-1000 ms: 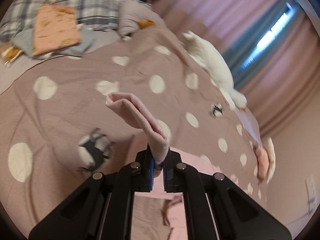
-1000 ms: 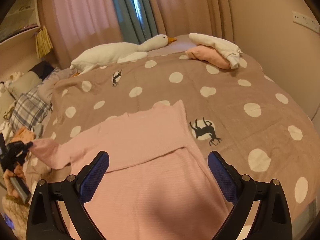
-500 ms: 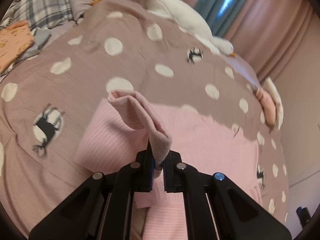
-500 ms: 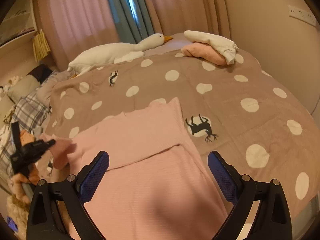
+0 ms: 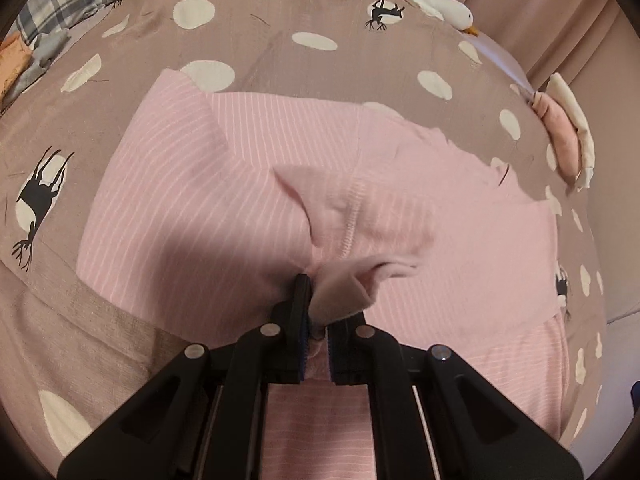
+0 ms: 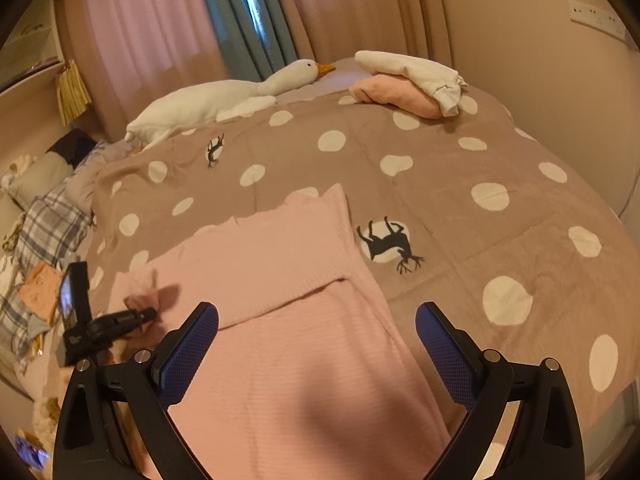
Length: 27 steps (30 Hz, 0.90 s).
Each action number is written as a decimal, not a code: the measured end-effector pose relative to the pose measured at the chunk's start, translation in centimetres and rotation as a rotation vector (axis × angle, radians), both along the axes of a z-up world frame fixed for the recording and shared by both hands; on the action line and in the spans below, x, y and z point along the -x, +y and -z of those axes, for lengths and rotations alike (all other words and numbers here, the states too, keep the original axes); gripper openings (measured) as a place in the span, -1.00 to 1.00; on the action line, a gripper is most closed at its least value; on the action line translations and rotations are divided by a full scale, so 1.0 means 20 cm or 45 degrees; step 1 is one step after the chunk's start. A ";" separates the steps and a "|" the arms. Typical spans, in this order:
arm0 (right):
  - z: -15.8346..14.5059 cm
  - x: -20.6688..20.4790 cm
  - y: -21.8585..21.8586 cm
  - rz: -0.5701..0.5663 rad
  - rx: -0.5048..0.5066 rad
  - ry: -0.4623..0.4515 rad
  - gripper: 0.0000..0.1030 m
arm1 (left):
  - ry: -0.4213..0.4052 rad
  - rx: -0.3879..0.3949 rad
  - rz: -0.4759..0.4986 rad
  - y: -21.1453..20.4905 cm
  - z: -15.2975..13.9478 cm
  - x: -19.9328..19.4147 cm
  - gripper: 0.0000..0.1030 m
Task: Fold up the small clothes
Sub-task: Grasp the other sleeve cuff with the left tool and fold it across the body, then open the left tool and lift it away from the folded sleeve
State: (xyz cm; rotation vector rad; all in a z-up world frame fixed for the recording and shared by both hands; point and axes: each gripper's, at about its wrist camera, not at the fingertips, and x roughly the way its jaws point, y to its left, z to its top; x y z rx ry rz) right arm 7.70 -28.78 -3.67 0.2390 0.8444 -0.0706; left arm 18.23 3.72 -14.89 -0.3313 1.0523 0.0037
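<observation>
A pink striped long-sleeved top lies flat on the brown polka-dot bedspread; it fills the middle of the left wrist view. My left gripper is shut on the pink sleeve cuff, which is laid inward over the top's body. From the right wrist view the left gripper is low over the top's left edge. My right gripper is open and empty above the top's lower part.
A white goose plush lies at the far edge of the bed. A pile of pink and white clothes sits at the back right. A plaid blanket and an orange cloth are at the left. Curtains hang behind.
My left gripper has carried the sleeve from out at the left side inward and down onto the top's body. The right gripper has stayed open and nearly still.
</observation>
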 end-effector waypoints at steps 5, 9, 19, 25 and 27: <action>0.02 -0.01 -0.01 0.011 -0.008 0.014 0.91 | 0.011 0.009 0.005 -0.02 0.00 -0.01 -0.63; 0.03 -0.02 0.01 -0.003 -0.015 0.023 0.91 | 0.008 0.061 0.041 -0.04 -0.02 0.00 -0.22; 0.02 -0.05 0.08 -0.061 0.011 0.020 0.91 | -0.098 0.073 0.028 0.03 -0.24 0.15 0.34; 0.02 -0.07 0.16 -0.122 0.011 0.009 0.91 | -0.168 0.052 -0.126 0.26 -0.38 0.29 0.41; 0.02 -0.09 0.20 -0.149 0.026 0.012 0.91 | -0.201 0.046 -0.173 0.33 -0.42 0.35 0.46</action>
